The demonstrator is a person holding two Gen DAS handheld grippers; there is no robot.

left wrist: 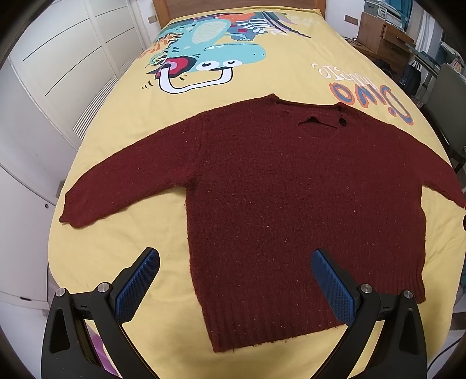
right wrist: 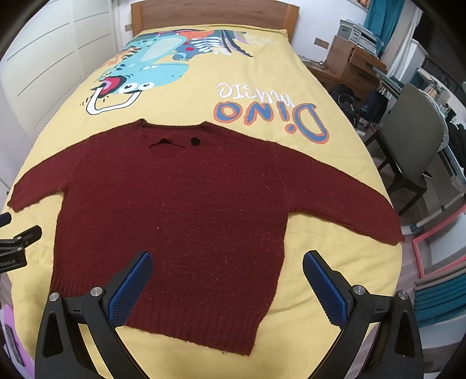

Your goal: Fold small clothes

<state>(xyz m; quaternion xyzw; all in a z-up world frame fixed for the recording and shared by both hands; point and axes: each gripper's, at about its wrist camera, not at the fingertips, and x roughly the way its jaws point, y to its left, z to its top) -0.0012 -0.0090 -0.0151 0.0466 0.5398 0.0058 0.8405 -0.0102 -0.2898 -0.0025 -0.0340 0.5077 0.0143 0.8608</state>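
A small dark red knitted sweater (left wrist: 291,189) lies flat on the yellow bed cover, neck away from me, both sleeves spread out sideways. It also shows in the right wrist view (right wrist: 180,210). My left gripper (left wrist: 234,258) is open and empty, held above the sweater's hem near its left side edge. My right gripper (right wrist: 227,261) is open and empty, above the hem near the sweater's right side. The left gripper's body (right wrist: 17,245) shows at the left edge of the right wrist view.
The bed (left wrist: 116,247) has a yellow cover with a dinosaur print (right wrist: 145,73) and a wooden headboard (right wrist: 215,14). White wardrobe doors (left wrist: 58,73) stand on the left. A chair (right wrist: 413,140), desk and bags (right wrist: 346,102) stand on the right.
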